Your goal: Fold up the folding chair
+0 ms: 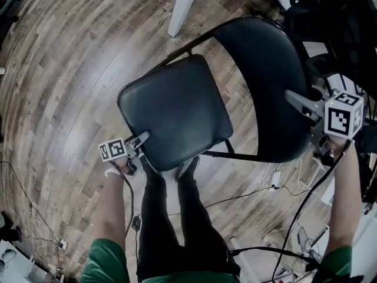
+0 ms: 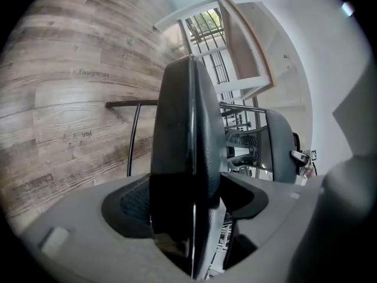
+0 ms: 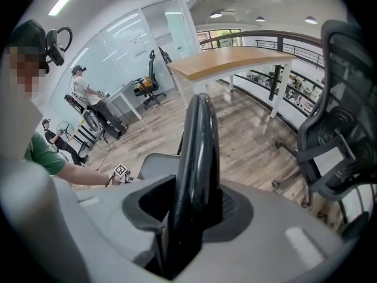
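Note:
The black folding chair stands open on the wood floor, its padded seat [image 1: 174, 108] in front of me and its curved backrest [image 1: 265, 81] to the right. My left gripper [image 1: 143, 139] is at the seat's near left corner. In the left gripper view the seat edge [image 2: 182, 128] fills the gap of the left gripper [image 2: 188, 199], with both pads against it. My right gripper [image 1: 297, 105] is at the backrest's right edge. The right gripper [image 3: 188, 211] has the backrest rim [image 3: 197, 146] between its pads, which look closed on it.
A white table leg [image 1: 184, 5] stands beyond the chair. A black office chair [image 3: 336, 111] is close on the right. Cables [image 1: 277, 181] trail over the floor near my shoes [image 1: 188, 168]. A wooden-topped table [image 3: 235, 61] and other people [image 3: 82, 93] are farther off.

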Demonstrator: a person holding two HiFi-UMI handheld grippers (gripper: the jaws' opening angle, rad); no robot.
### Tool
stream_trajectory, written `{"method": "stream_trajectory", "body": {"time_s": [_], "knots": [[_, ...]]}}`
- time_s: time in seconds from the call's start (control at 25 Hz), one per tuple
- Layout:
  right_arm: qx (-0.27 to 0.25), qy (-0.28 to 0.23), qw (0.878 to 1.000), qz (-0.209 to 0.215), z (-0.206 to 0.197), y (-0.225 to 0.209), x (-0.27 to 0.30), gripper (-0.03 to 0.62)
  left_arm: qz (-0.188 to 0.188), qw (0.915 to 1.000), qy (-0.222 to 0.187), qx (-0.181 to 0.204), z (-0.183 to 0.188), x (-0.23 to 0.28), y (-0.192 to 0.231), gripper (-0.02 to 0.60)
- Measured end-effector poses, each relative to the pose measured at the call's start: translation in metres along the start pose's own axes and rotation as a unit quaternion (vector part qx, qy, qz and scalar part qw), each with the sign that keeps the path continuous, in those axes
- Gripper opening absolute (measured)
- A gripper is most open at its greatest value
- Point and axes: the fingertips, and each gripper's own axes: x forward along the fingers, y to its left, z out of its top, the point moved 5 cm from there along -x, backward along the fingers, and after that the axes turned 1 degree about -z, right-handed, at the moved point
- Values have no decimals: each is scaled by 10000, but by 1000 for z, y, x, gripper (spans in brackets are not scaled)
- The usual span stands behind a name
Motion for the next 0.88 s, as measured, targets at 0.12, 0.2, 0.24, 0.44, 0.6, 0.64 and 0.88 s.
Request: {"method": "stream_trajectory", "body": {"time_s": [0.12, 0.2, 0.24, 0.44, 0.6, 0.64, 0.88], "knots": [[-10, 3, 10000, 96, 5, 6, -7, 133, -110, 9998, -62, -141, -5, -3, -9, 352], [9, -37, 9998, 200, 10, 14, -12, 123, -183, 9994, -182, -240, -8, -7, -18, 347], [27, -61, 9997, 252, 12, 18, -16, 118, -196, 9991, -260, -290, -9, -10, -23, 343], [38, -82, 9997, 223, 22, 24, -39, 109, -264, 9966, -644, -450, -11, -15, -70, 339], [-18, -63, 9999, 100, 29, 17, -60, 107, -402, 9947, -805, -495, -12, -11, -115, 330], [-26, -61, 9999, 78, 30, 16, -64, 107, -393, 9949, -791, -486, -13, -10, -124, 330], [-110, -26, 9999, -57, 38, 19, -86, 107, -366, 9954, -763, -440, -12, -4, -178, 331]]}}
